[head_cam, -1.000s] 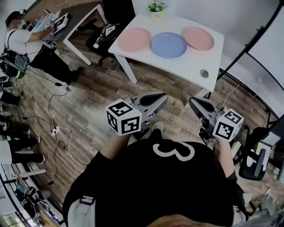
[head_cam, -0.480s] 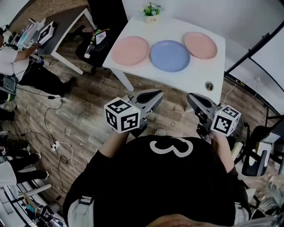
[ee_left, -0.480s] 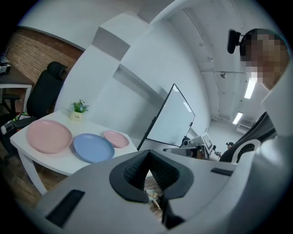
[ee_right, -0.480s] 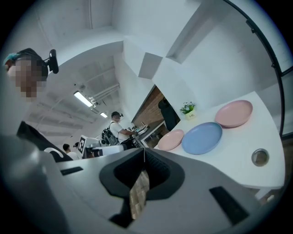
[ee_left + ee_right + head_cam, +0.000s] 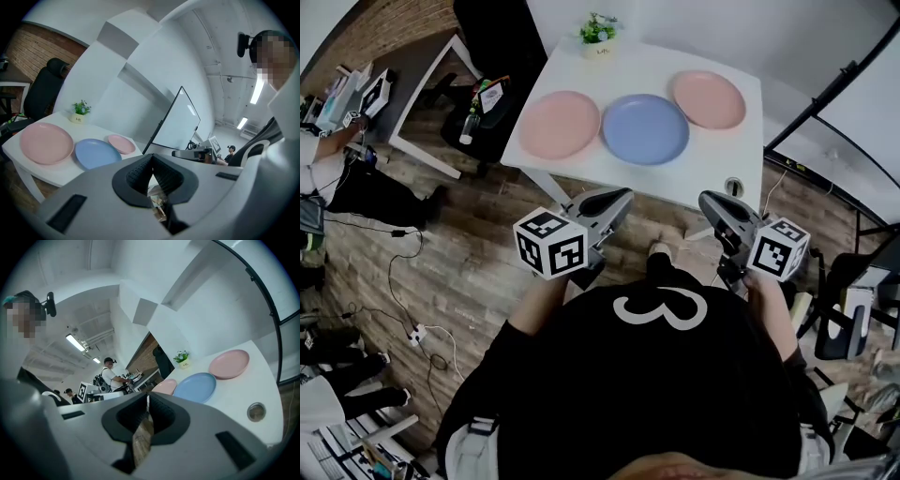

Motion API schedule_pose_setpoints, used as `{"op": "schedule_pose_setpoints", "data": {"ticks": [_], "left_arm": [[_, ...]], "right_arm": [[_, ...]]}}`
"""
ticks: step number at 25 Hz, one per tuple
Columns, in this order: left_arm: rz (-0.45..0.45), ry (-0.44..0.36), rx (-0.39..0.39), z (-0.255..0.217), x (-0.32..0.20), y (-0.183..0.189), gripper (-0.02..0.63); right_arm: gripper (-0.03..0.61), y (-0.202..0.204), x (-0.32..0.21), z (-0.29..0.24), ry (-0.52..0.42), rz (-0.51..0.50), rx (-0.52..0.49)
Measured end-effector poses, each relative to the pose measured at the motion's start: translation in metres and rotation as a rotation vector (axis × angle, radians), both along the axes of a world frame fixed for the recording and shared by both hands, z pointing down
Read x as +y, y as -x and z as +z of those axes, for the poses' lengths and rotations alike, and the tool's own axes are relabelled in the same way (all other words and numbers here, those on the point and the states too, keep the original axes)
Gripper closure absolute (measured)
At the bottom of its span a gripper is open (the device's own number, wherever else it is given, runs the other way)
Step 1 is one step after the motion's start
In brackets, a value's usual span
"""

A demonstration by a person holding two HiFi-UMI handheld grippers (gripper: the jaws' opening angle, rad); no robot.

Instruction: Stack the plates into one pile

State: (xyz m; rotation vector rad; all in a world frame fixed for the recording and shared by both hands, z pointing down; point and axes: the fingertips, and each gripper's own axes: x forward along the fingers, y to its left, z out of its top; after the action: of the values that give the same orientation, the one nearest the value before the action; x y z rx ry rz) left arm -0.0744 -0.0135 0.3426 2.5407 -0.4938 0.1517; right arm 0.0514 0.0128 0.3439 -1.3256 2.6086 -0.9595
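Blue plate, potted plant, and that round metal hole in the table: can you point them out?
blue plate [image 5: 645, 128], head view, middle of its face.
potted plant [image 5: 598, 29], head view, on its green leaves.
round metal hole [image 5: 732, 186], head view, on its centre.

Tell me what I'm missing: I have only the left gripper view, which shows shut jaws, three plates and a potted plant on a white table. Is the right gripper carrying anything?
Observer: No. The right gripper is shut as well, with nothing between its jaws.
Operator: How near the plates are the two grippers?
Observer: In the head view, the left gripper and the right gripper have their tips about at the near edge of the white table, short of the blue plate.
Operator: Is there anything on the table besides what I listed?
Observer: Yes, a round cable hole with a metal rim, near the front right corner.
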Motion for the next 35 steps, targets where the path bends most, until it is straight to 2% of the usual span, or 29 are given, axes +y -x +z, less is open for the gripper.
{"op": "schedule_pose_setpoints", "data": {"ticks": [5,12,20,24,28,35], "left_arm": [[-0.008,-0.033,-0.057,0.008,-0.022,-0.015,0.599],[-0.006,-0.017,-0.093,0.018,-0.06,-0.037,0.598],[0.024,-0.003,-0.11,0.021,-0.109,-0.089,0.598],[0.032,0.007,-0.116,0.023,-0.131,-0.107,0.598],[0.036,0.033,-0.135,0.031,-0.15,-0.119,0.598],[0.034,0.064,-0.17,0.05,-0.181,-0.131,0.598]], "right_arm": [[0.552,-0.021,-0.021,0.008,0.014,0.022,0.002],[0.552,-0.049,-0.063,0.024,0.037,0.029,-0.019],[0.549,-0.108,-0.118,0.024,0.031,0.09,-0.075],[0.478,-0.141,-0.144,0.029,0.043,0.134,-0.087],[0.464,-0.177,-0.169,0.045,0.08,0.204,-0.072],[0.433,-0.234,-0.205,0.103,0.2,0.306,-0.025]]}}
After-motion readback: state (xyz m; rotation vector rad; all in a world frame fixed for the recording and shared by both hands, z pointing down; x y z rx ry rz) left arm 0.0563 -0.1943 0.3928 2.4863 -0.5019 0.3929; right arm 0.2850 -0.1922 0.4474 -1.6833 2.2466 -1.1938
